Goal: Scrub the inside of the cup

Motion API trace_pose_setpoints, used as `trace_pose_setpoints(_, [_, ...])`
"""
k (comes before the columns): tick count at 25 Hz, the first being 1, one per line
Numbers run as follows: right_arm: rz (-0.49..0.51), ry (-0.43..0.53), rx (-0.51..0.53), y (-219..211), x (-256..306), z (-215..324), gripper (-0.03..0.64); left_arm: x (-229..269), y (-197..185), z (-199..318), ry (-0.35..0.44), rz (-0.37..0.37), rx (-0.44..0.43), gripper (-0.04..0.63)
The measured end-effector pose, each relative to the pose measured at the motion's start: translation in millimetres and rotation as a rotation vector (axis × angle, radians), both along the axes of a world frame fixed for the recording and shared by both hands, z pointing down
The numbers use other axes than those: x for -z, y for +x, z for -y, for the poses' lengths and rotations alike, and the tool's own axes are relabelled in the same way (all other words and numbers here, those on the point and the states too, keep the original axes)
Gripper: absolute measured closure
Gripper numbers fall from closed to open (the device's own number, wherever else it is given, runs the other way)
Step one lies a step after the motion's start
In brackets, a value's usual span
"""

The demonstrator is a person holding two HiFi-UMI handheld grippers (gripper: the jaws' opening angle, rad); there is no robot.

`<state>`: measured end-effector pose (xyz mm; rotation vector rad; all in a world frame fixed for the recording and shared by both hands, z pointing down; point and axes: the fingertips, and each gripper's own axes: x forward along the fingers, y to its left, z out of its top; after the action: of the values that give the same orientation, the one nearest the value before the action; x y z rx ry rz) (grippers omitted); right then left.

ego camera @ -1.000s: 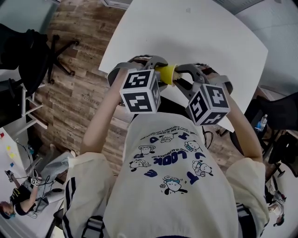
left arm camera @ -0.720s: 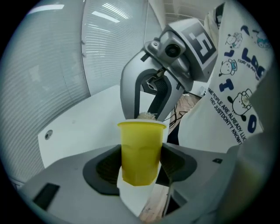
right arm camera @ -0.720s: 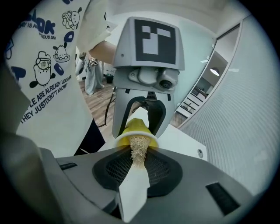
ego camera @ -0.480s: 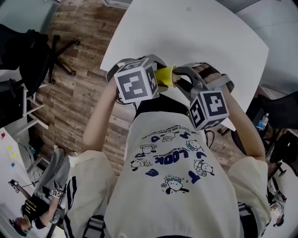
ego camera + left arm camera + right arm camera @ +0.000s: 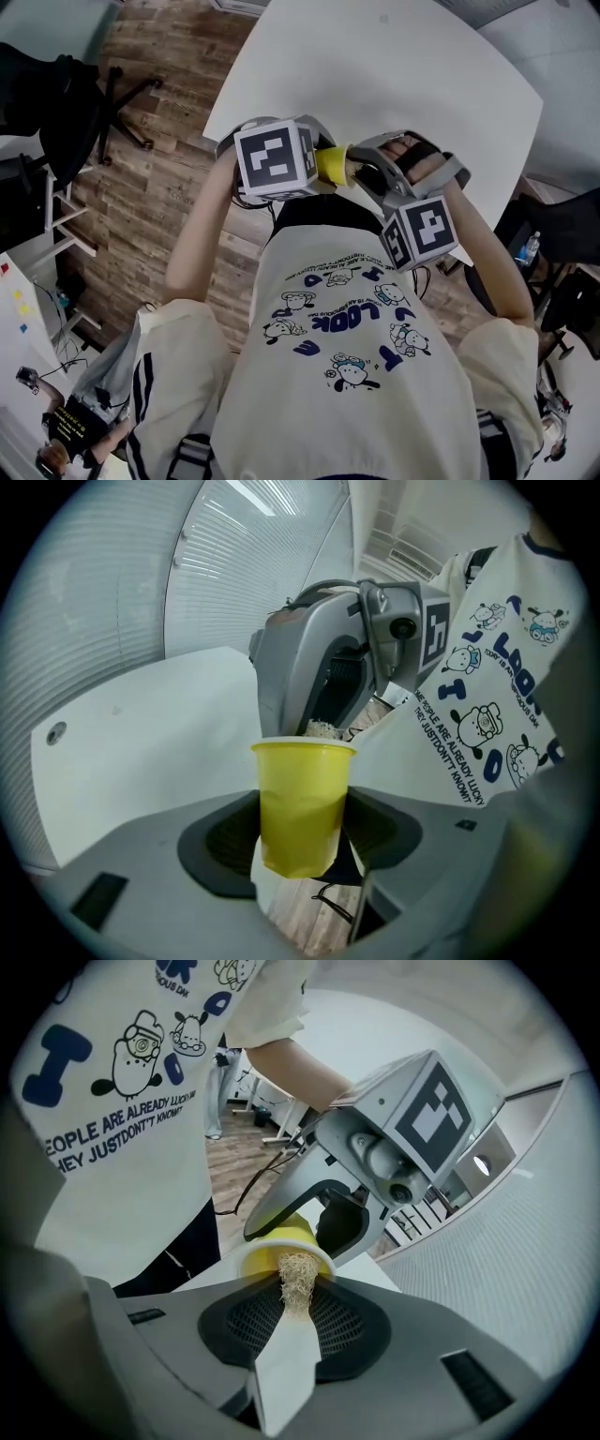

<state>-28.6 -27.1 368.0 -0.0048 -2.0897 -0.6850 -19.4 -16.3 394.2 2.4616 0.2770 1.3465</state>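
A yellow plastic cup (image 5: 300, 803) is held on its side in front of the person's chest, with my left gripper (image 5: 300, 841) shut on its body. Its mouth (image 5: 281, 1252) faces my right gripper (image 5: 286, 1335), which is shut on the flat white handle (image 5: 284, 1363) of a small brush. The brush's tan fibre head (image 5: 298, 1277) reaches into the cup's mouth. In the head view the cup (image 5: 330, 165) shows between the left marker cube (image 5: 272, 159) and the right one (image 5: 420, 231). The inside of the cup is hidden.
The white table (image 5: 394, 75) lies just beyond both grippers, its near edge under them. Wooden floor (image 5: 159, 187) and a black chair base (image 5: 122, 112) are to the left. The person's printed shirt (image 5: 347, 356) fills the lower head view.
Both grippers have rolled about their own axes: the left cube now shows another face upward and has shifted slightly right, the right cube has swung lower. The cup stays between them.
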Motion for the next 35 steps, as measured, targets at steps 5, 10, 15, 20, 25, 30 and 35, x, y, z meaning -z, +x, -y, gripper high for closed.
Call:
trace_pose_setpoints(5, [-0.012, 0.101, 0.066, -2.0, 1.0, -1.2, 0.523, -0.5, -0.4, -0.7, -0.083, -0.008, 0.035, 0.294])
trace_pose_setpoints(10, [-0.002, 0.070, 0.048, -1.7, -1.4, -1.1, 0.523, -2.3, 0.5, 0.0, -0.089, -0.020, 0.063, 0.293])
trace_pose_setpoints(15, [0.018, 0.011, -0.010, 1.9, -4.4, 3.9, 0.523, -5.0, 1.7, 7.8, -0.029, -0.004, 0.081, 0.293])
trace_pose_setpoints(20, [0.045, -0.080, -0.061, 1.8, -2.1, 5.7, 0.525, -2.0, -0.4, 11.9, -0.011, -0.019, 0.100, 0.293])
trace_pose_setpoints(25, [0.049, -0.083, -0.058, 5.6, -2.0, 4.9, 0.525, -1.9, 2.0, 11.9, -0.021, -0.034, 0.115, 0.293])
trace_pose_setpoints(30, [0.046, -0.085, -0.064, 8.4, -5.9, 6.1, 0.525, -6.9, 0.0, 14.6, -0.015, -0.038, 0.129, 0.293])
trace_pose_setpoints(35, [0.058, -0.081, -0.090, 15.1, -2.0, 12.2, 0.525, -9.5, -8.5, 21.1, -0.002, -0.022, 0.166, 0.293])
